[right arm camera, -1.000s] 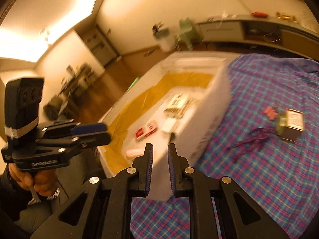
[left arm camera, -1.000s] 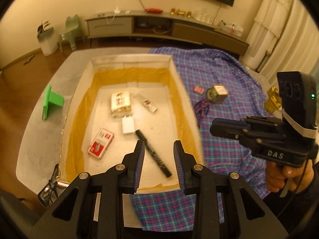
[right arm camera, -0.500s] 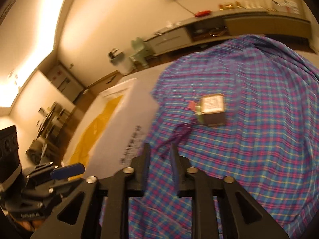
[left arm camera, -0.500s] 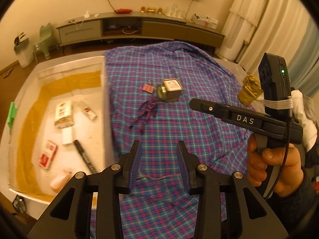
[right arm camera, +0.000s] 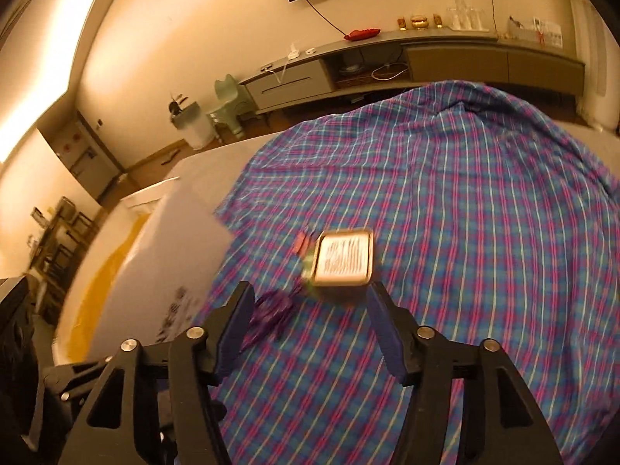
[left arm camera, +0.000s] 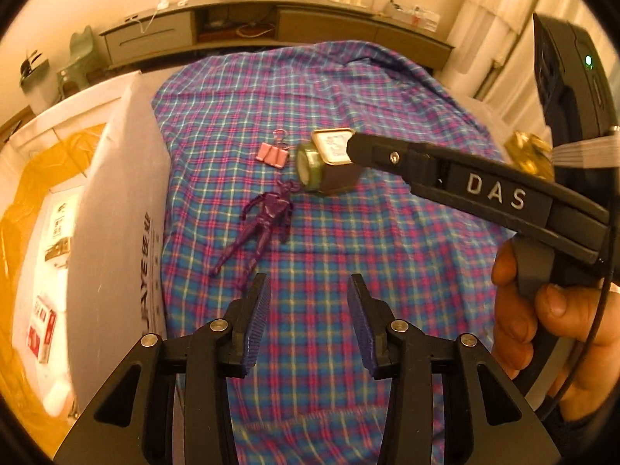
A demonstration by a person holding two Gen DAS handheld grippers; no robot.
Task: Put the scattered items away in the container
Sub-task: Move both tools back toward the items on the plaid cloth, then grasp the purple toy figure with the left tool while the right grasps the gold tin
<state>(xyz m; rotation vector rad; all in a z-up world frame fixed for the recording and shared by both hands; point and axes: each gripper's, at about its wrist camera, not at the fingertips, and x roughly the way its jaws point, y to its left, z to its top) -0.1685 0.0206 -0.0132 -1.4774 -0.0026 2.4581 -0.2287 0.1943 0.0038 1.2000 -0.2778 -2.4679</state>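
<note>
In the left wrist view, the left gripper (left arm camera: 308, 321) is held low over the plaid cloth (left arm camera: 387, 232), pointed forward, its jaws set wide apart with nothing between them. The right gripper (left arm camera: 352, 147) is seen from the side, reached in from the right, its tip over the tin (left arm camera: 335, 162); how far its jaws are parted cannot be told from here. It is carried in a hand (left arm camera: 542, 333) wrapped around the grip. Three loose items are counted on the cloth: one tin, one pink clip (left arm camera: 274, 154) just left of the tin, and one purple figure (left arm camera: 263, 224) lying near the tin on its near left side. A roll of green tape (left arm camera: 308, 168) is seen touching the tin's left face. The white box (left arm camera: 120, 201) stands left of the tin, well apart, with several small items inside.

In the right wrist view, the right gripper (right arm camera: 312, 327) is tilted down toward the cloth (right arm camera: 465, 232), jaws spread wide and empty. The tin (right arm camera: 343, 259) is seen just beyond the fingertips, blurred. The figure (right arm camera: 271, 312) lies left of the tin by the left finger (right arm camera: 232, 329). The box (right arm camera: 162, 263) is left of the tin.
</note>
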